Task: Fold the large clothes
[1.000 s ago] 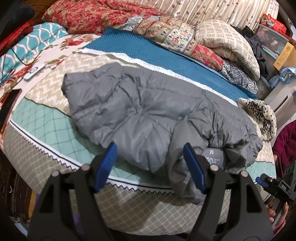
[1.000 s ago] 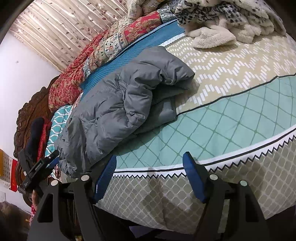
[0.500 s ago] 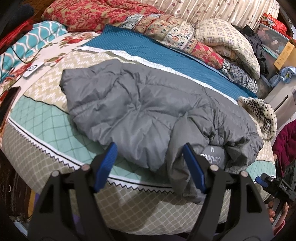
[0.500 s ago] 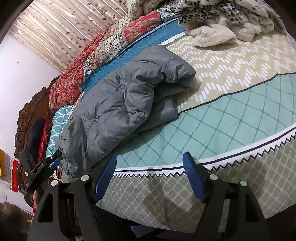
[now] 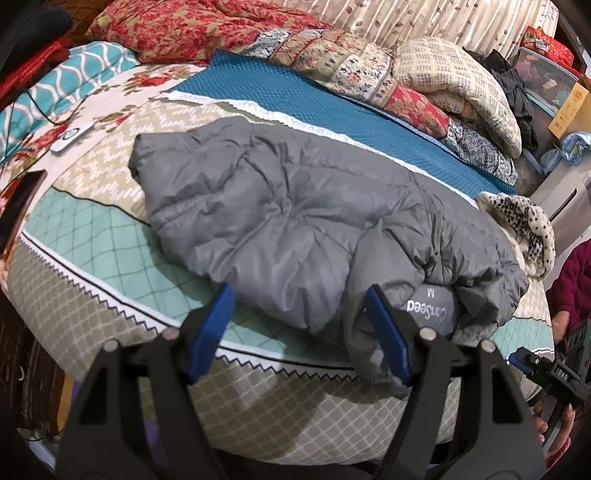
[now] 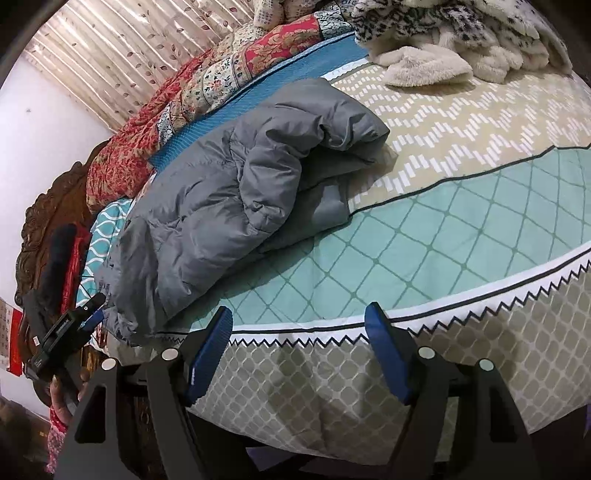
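Fleecy spotted throw beside jacket, perhaps touching

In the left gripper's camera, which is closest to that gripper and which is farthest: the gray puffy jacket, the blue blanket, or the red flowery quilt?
From the left gripper, which is open and holds nothing:
1. Gray puffy jacket: right ahead, at the bed's near edge.
2. Blue blanket: behind the jacket, across the middle of the bed.
3. Red flowery quilt: at the far side, by the curtain.
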A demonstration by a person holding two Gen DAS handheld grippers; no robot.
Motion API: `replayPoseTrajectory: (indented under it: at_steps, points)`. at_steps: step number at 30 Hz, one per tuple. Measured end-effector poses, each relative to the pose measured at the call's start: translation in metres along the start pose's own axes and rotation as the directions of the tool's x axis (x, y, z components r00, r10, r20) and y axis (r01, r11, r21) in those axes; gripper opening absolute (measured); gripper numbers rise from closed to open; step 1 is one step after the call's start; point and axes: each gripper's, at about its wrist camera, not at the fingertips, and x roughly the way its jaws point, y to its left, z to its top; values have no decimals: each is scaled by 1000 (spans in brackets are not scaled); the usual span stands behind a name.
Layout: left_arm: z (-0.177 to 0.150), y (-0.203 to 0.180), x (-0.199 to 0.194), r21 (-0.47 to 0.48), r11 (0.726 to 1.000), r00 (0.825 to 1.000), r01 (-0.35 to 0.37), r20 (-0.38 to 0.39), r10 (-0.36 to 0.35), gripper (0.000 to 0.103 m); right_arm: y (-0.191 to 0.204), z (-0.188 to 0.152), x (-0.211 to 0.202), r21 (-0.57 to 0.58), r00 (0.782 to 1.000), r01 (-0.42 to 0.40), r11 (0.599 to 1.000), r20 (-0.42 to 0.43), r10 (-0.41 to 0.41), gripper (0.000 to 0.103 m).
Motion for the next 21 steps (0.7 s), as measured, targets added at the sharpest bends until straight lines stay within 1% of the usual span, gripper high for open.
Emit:
replayPoseTrajectory:
  at_steps: [9, 11, 14, 18, 21]
  points:
    - [0, 0, -1, -3, 1000, 1000, -2, -2, 2, 71, 2, 0, -3, 5, 1000, 8, 1000, 14, -8, 81]
    - [0, 0, -2, -2, 1000, 1000, -7, 1, 7, 71, 2, -2, -2, 11, 1000, 20, 1000, 20, -20, 81]
    - [-1, 0, -4, 3, 1000, 1000, -10, 11, 10, 71, -1, -4, -3, 31, 999, 22, 999, 36, -23, 82]
    - [-2, 0, -7, 9, 1000, 1000, -15, 23, 15, 71, 0, -5, -6, 39, 996, 46, 998, 69, -48, 85]
    - [-2, 0, -9, 7, 1000, 1000, -11, 24, 11, 71, 2, -5, -5, 33, 997, 50, 998, 61, -52, 86]
